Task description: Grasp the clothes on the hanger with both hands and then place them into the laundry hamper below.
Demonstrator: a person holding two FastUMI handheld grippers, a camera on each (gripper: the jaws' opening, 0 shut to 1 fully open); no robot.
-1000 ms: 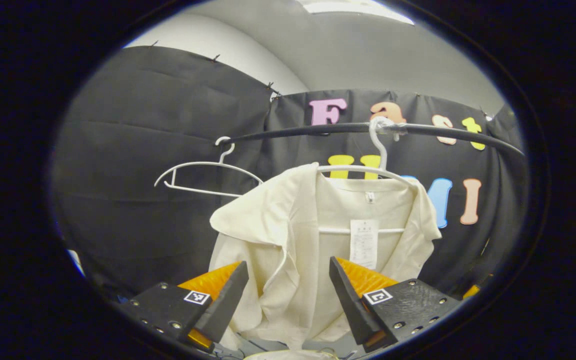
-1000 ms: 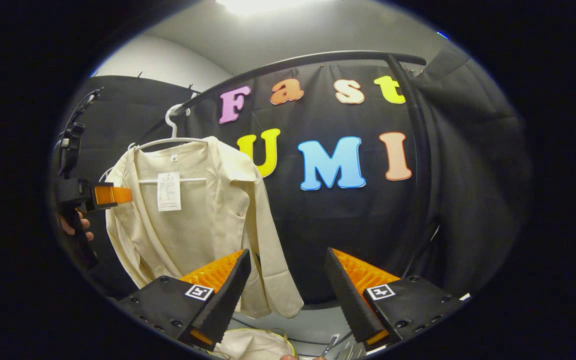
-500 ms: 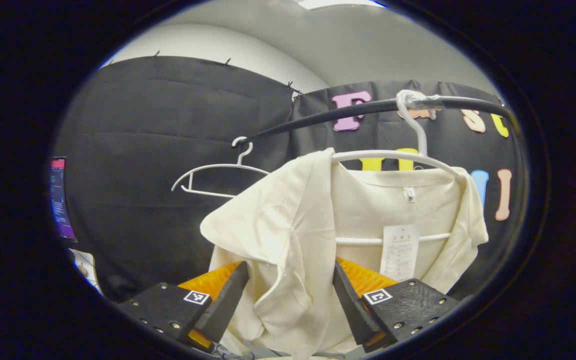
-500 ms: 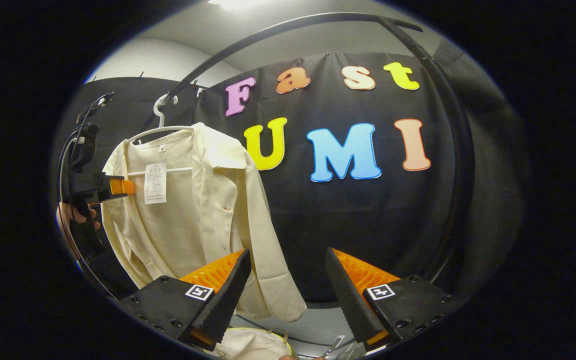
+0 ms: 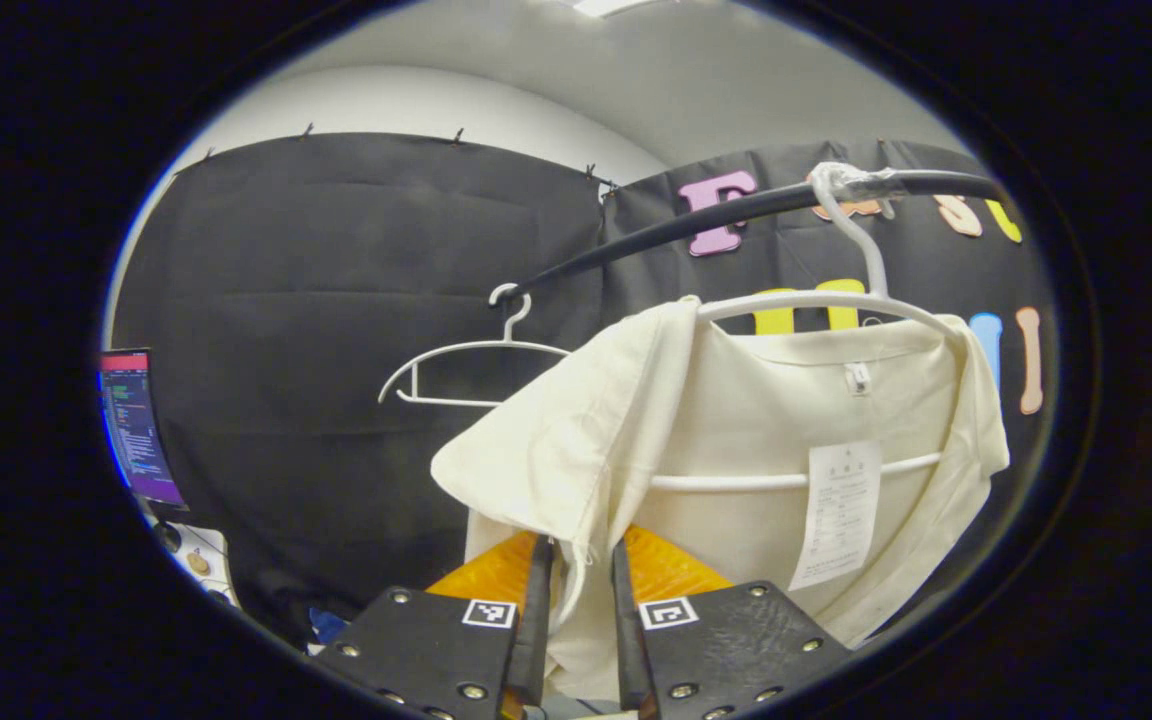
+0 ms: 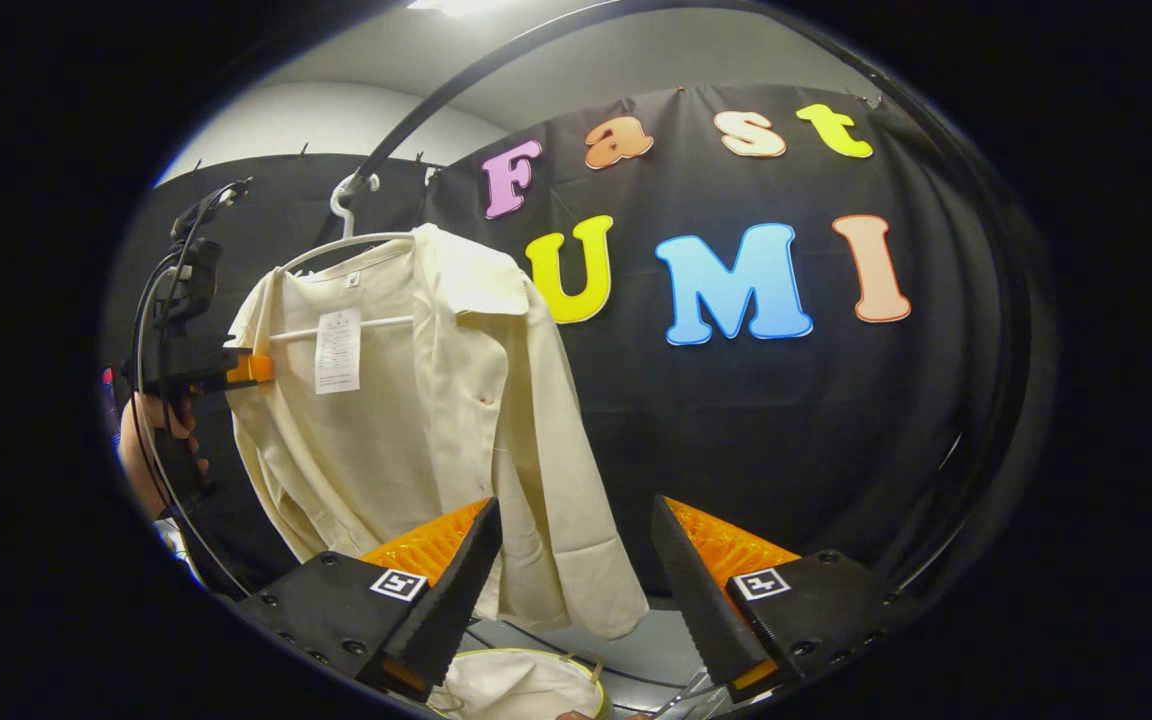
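The cream shirt (image 5: pixel 736 420) hangs on a white hanger (image 5: pixel 816 300) hooked over the black rail (image 5: pixel 736 208), with a paper tag (image 5: pixel 831 510) dangling inside its back panel. In the left gripper view the left tongs (image 5: pixel 576 610) are pressed together on the shirt's front edge, a fold of the fabric pinched between both fingers just below the drooping collar flap. The right gripper view shows the same grip from afar: the left tongs (image 6: pixel 254 370), held by a hand (image 6: pixel 146 450), bite the shirt's (image 6: pixel 406 400) edge. The right tongs (image 6: pixel 576 570) are spread wide and hold nothing; the hanging sleeve (image 6: pixel 576 540) shows between their fingers but lies farther off, not touching them. Below, at the bottom rim of that view, the laundry hamper (image 6: pixel 516 685) sits with pale cloth already in it. The step in hand looks like the two-handed grasp, half done: one side is secured, the other not yet. The next move likely calls for the right tongs to travel forward and leftward to the shirt's free side, near the shoulder or sleeve, and close on the fabric. Then both would need to lift the shirt clear of the hanger's arms before lowering it. An empty second hanger (image 5: pixel 466 365) hangs on the rail nearby, out of the way.
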